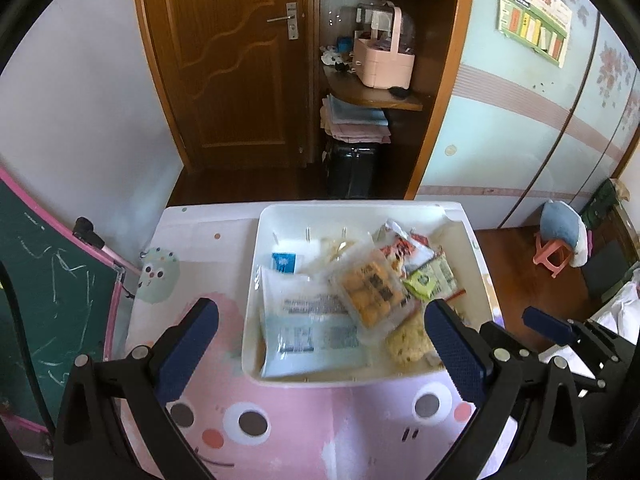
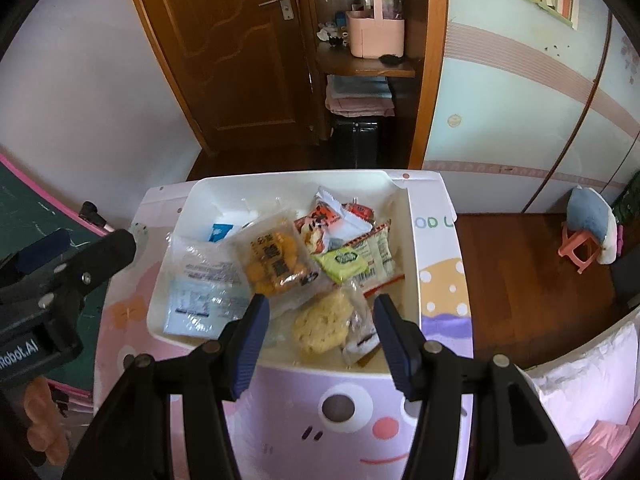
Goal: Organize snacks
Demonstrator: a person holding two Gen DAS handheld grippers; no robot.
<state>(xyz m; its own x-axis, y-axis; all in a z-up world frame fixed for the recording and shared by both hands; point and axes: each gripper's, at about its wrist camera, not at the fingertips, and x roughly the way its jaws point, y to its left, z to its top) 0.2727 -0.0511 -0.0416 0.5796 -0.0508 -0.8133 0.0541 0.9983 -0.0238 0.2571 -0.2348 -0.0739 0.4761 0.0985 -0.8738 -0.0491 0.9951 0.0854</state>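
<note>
Snacks all sit inside the white bin on the worktop: orange-cake pack on top in the middle, big clear pack with printed label on its left, red-and-white packets at the far side, green packet beside them, pale round cake in clear wrap at the near edge. None visible loose on the pink cartoon top around the bin.

Right tongs: half spread, nothing between the pads, hanging over the near rim above the round cake. Left tongs: spread wide, empty, over the bin's near-left part.

Judgement: collection looks finished. Contents are a loose overlapping heap, so if sorting or lining up is wanted, that part is left.
</note>
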